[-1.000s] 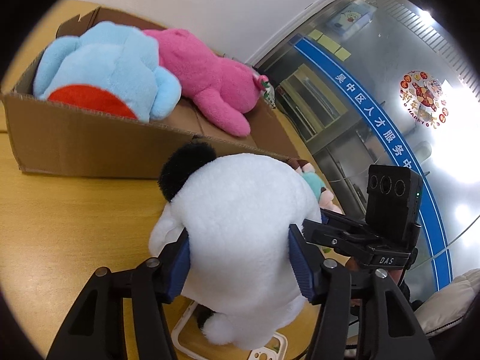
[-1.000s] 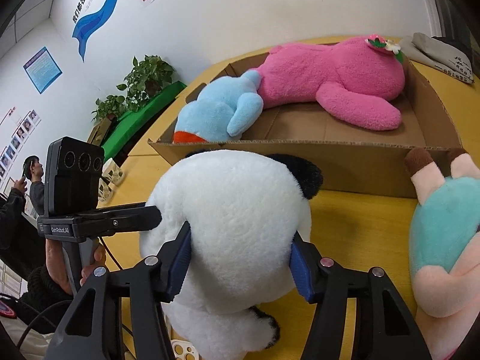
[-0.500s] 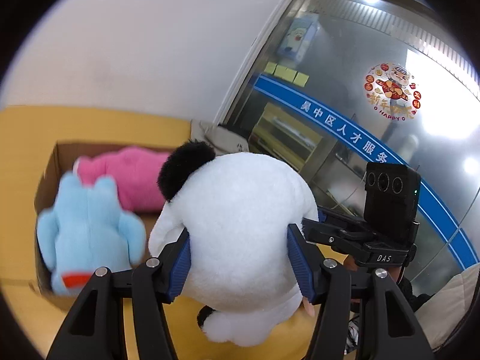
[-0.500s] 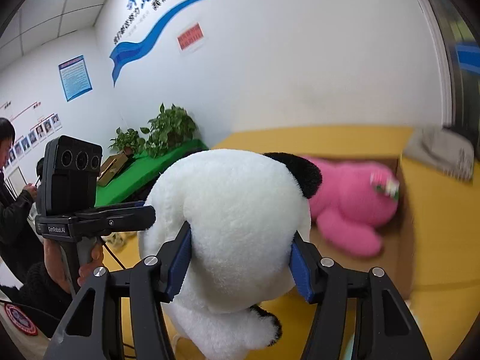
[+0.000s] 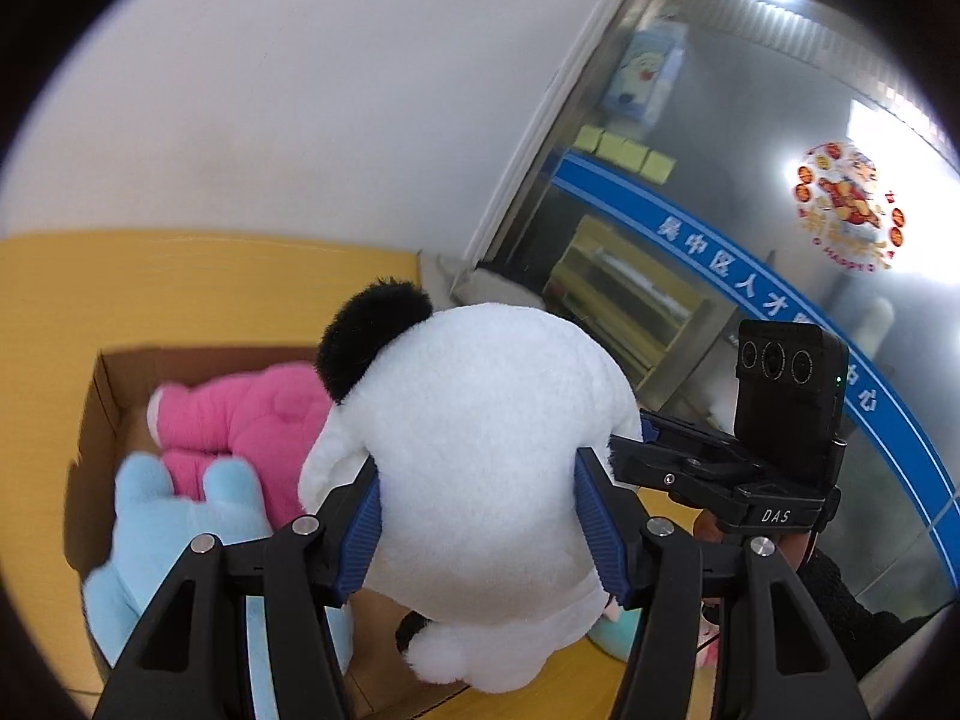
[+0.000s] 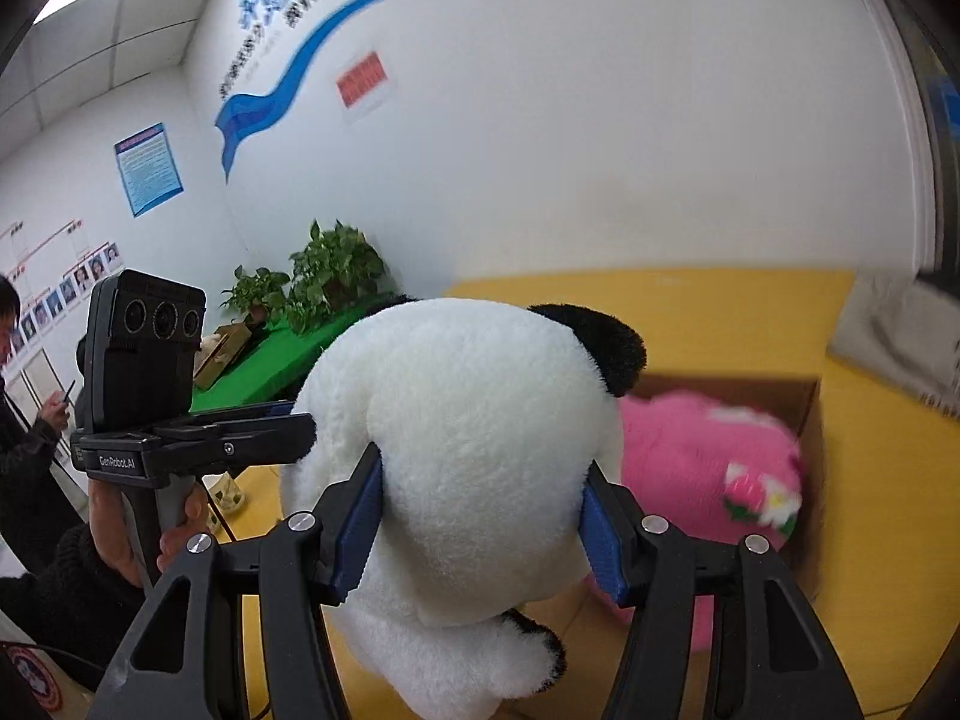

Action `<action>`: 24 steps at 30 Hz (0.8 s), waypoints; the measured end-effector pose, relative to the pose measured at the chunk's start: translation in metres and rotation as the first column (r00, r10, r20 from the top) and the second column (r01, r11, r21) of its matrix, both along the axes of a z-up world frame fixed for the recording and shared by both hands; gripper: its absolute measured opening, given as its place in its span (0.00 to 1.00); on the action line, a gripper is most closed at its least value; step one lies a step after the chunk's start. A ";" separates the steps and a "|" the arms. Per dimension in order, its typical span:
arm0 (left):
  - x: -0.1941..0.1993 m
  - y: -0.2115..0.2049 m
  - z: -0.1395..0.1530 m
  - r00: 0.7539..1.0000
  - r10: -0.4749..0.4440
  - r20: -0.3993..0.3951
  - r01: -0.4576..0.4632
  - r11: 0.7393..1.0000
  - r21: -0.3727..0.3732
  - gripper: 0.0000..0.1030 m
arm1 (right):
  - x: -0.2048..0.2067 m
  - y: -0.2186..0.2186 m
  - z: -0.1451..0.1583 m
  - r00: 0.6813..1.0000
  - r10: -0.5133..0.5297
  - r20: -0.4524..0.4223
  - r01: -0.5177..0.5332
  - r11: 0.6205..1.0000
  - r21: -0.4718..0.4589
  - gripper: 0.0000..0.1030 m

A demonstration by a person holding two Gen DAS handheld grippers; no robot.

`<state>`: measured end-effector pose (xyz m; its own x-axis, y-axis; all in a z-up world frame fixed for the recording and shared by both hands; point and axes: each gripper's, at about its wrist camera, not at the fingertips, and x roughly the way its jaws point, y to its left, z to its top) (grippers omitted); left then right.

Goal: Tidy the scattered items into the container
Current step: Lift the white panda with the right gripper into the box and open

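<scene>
I have the panda pinched from both sides: my left hand-held gripper presses its blue pads into the white plush, and my right hand-held gripper clamps it the same way. The toy hangs clear of the yellow tabletop, over the near wall of the box, where the pink toy and blue toy already lie. I judge this the carry step; next I should bring the panda over the free floor of the box, lower it, then spread both pairs of jaws together. Readable writing: "DAS" on the right gripper's mount, "GenRobot.AI" on the left's, "HAPPY" on a window sticker.
</scene>
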<state>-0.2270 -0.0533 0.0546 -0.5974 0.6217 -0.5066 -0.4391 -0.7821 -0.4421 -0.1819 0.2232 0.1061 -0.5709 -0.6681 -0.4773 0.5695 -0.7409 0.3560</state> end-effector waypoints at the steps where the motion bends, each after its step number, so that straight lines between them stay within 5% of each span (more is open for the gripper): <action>1: -0.003 0.001 -0.009 1.000 0.003 0.022 -0.003 1.000 -0.008 0.57 | -0.007 0.000 -0.012 0.999 0.006 0.036 -0.006 1.000 0.001 0.62; 6: -0.020 -0.001 -0.047 0.993 0.040 0.115 -0.036 0.999 -0.040 0.57 | -0.042 0.003 -0.064 0.974 0.014 0.226 -0.004 0.999 -0.047 0.62; 9: -0.028 0.000 -0.056 0.990 0.049 0.134 -0.041 0.997 -0.061 0.57 | -0.056 0.002 -0.078 0.963 0.006 0.270 0.007 0.999 -0.045 0.62; 18: -0.042 0.003 -0.071 0.986 0.034 0.165 -0.014 0.992 -0.123 0.57 | -0.063 -0.001 -0.085 0.959 -0.036 0.281 0.037 0.999 0.004 0.62; 21: -0.046 0.011 -0.094 0.978 0.035 0.204 0.013 0.973 -0.230 0.60 | -0.053 -0.021 -0.099 0.967 -0.057 0.250 0.021 0.989 0.144 0.62; 24: -0.042 0.004 -0.096 0.979 0.027 0.202 0.016 0.979 -0.205 0.60 | -0.045 -0.032 -0.099 0.976 -0.063 0.210 0.014 0.974 0.228 0.63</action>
